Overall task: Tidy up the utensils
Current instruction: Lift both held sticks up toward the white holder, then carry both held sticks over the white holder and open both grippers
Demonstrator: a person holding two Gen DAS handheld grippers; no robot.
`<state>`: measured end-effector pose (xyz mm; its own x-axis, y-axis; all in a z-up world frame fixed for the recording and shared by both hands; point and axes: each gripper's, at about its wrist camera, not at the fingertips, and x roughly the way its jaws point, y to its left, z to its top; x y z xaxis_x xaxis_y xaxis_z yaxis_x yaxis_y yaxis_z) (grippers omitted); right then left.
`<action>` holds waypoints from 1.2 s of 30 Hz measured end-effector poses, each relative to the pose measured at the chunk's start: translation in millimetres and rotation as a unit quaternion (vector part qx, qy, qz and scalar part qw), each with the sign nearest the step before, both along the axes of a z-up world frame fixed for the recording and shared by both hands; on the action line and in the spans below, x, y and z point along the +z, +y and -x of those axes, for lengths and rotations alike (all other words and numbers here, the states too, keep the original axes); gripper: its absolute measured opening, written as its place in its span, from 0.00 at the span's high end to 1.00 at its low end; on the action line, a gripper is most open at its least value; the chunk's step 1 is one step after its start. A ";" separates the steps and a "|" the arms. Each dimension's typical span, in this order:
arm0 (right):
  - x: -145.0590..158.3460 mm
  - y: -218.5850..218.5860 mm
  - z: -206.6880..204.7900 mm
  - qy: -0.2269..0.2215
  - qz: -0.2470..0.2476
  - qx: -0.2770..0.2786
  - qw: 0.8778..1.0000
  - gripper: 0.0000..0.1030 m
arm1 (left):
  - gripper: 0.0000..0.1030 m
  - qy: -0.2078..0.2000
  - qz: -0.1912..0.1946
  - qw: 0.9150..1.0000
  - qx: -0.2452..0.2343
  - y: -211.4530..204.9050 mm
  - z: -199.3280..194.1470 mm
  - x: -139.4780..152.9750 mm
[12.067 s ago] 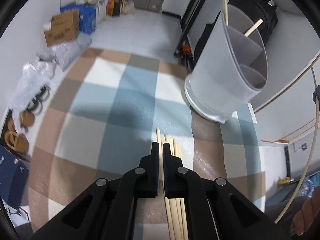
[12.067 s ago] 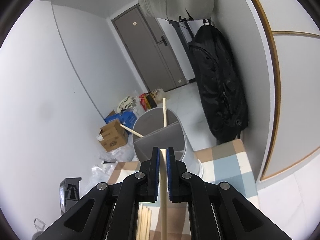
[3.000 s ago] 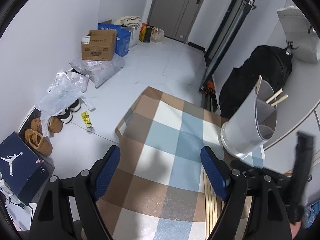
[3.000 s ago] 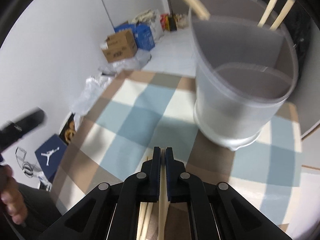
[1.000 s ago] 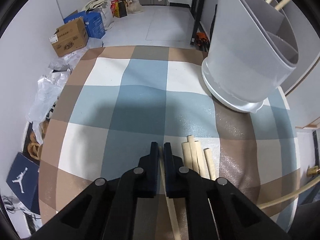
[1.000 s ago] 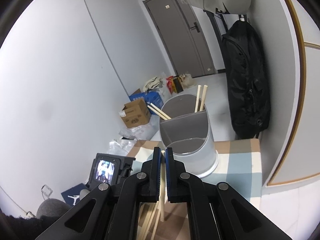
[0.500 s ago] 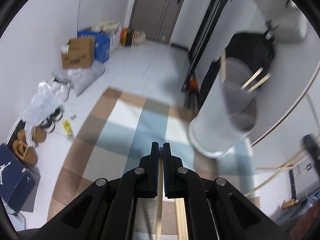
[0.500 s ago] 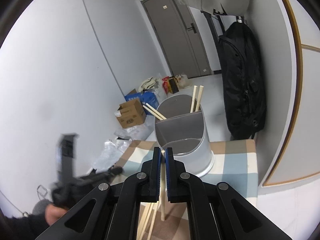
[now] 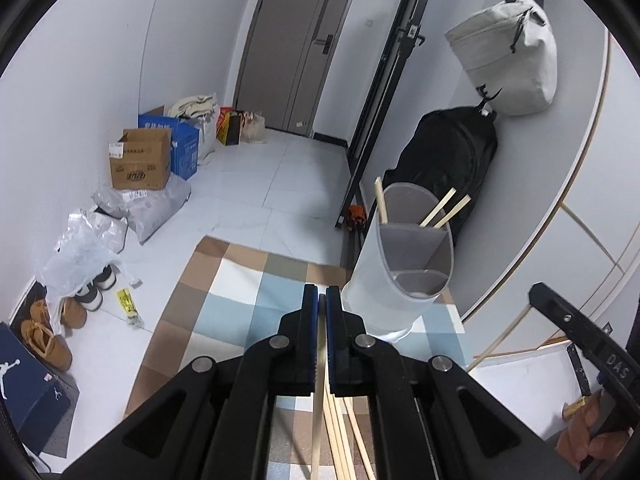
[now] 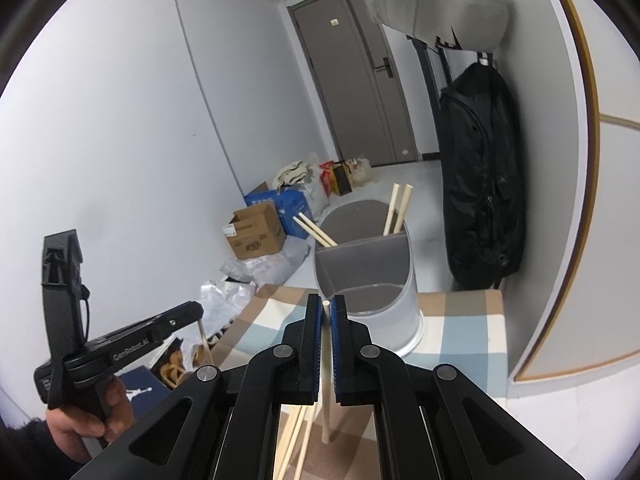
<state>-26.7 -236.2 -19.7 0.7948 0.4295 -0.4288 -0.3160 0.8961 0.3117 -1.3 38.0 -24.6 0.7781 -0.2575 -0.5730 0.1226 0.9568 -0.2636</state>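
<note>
My left gripper is shut on a pale wooden chopstick and held up above the checked table. The grey divided utensil holder stands just ahead to its right, with chopsticks leaning in the back compartment. More loose chopsticks lie on the cloth below. My right gripper is shut on another chopstick, upright, in front of the holder. In the right wrist view the left gripper hangs at the left with its chopstick.
A checked cloth covers the small table. A black backpack and a white bag hang by the wall behind the holder. Cardboard boxes, plastic bags and shoes lie on the floor to the left.
My left gripper has risen from the table with one chopstick in it and tipped up toward the room. The right gripper has stayed where it was, still gripping its chopstick.
</note>
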 end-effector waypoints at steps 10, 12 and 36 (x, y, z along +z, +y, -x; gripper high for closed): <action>39.2 -8.7 -7.4 -0.022 -0.005 -0.005 1.000 0.96 | 1.00 -0.050 0.030 0.998 -0.016 -9.7 -4.8 58.1; 51.3 -12.4 -12.3 -0.030 -0.005 -0.006 1.000 0.96 | 1.00 -0.057 0.032 0.998 -0.021 -14.7 -9.7 68.6; 132.8 -34.0 -126.1 -0.079 -0.010 -0.020 0.997 0.96 | 1.00 -0.118 0.030 0.991 -0.048 -56.1 -109.2 138.0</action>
